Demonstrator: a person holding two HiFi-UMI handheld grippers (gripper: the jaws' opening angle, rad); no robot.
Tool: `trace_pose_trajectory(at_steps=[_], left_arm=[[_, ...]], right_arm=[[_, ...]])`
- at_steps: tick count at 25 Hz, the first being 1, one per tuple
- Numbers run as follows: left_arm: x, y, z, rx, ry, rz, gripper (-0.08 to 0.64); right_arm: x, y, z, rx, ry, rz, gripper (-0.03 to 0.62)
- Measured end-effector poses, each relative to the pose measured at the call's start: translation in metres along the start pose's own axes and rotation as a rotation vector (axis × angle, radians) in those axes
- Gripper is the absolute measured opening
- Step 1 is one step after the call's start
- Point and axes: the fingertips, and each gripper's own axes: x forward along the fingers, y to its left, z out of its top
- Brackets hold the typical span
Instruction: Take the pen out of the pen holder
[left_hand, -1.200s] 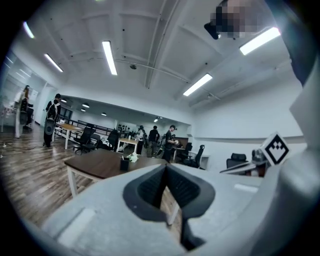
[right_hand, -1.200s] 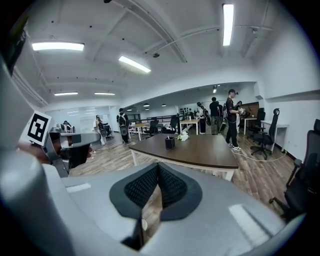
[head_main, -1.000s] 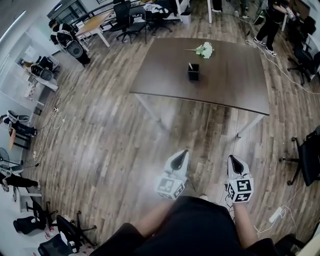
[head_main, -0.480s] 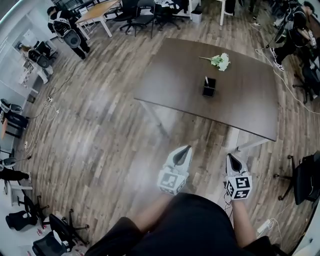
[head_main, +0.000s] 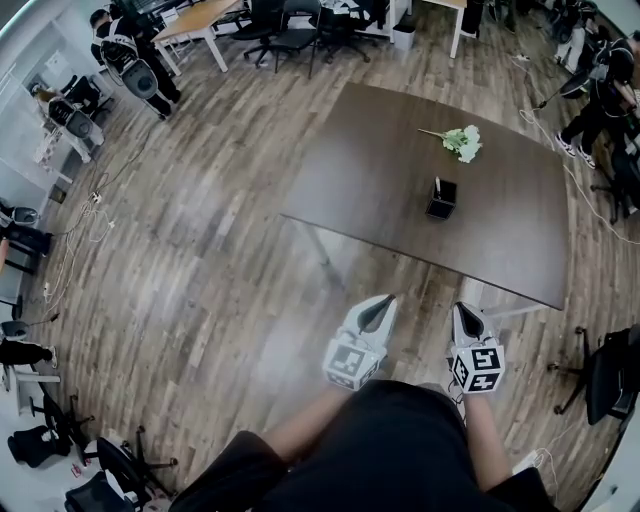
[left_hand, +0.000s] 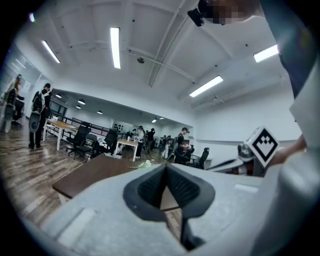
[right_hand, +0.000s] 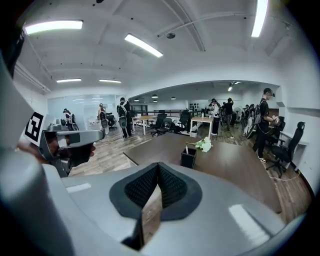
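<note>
A big dark brown wooden table (head_main: 380, 170) stands on a striped wood floor (head_main: 200, 270). A small black square pen holder (head_main: 441, 199) sits near the middle of the table, well away from every edge. A thin pale pen (head_main: 437, 184) stands up in it. Only the top of the pen shows, and it is too small to tell more. A bunch of white and green flowers (head_main: 462, 142) lies on the table just past the holder, toward the far edge. The table's legs are mostly hidden under its top. The grey left gripper (head_main: 378, 312) and the grey right gripper (head_main: 466, 322) are held side by side in front of the table's near edge, not over it. Both have their jaws pressed together with nothing in them. Their cubes carry black and white square patterns, not words. The person's dark clothes hide the floor at the bottom. Bare floor lies wide open to the left of the table. A black office chair (head_main: 610, 375) stands off its right side, partly cut off.
</note>
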Motion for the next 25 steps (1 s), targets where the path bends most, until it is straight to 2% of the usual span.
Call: trace_pose_trajectory(at_steps=[5, 14, 22, 25], left_arm=[[0.018, 0.03, 0.002, -0.032, 0.004, -0.031, 0.002], [0.084, 0.055, -0.002, -0.045, 0.045, -0.067, 0.002], [0.171, 0.105, -0.006, -0.046, 0.082, -0.015, 0.002], [0.215, 0.117, -0.001, -0.043, 0.109, -0.035, 0.002]], right_arm=[[0.032, 0.006, 0.013, 0.009, 0.011, -0.003, 0.003], [0.076, -0.033, 0.034, 0.04, -0.021, -0.04, 0.003], [0.152, -0.1, 0.055, 0.065, -0.038, -0.017, 0.003], [0.182, -0.136, 0.071, 0.098, -0.031, -0.005, 0.003]])
